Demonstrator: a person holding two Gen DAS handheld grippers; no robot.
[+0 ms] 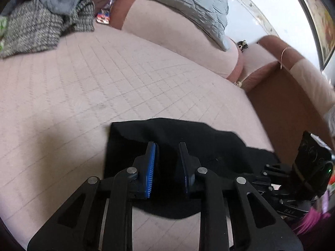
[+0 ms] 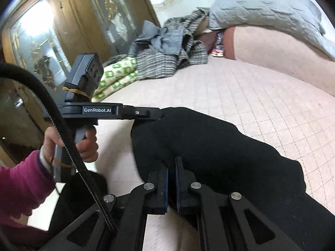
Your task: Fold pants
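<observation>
Black pants point(image 2: 209, 146) pinched by both hand-held grippers: left point(image 1: 167, 146) (narrow gap), right point(image 2: 172, 163).

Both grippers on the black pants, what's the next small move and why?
Probably carry the held edge forward together and lay it flat. The left gripper and right gripper both pinch the black pants, which hang bunched above the pink quilted cushion with bare space ahead.
</observation>
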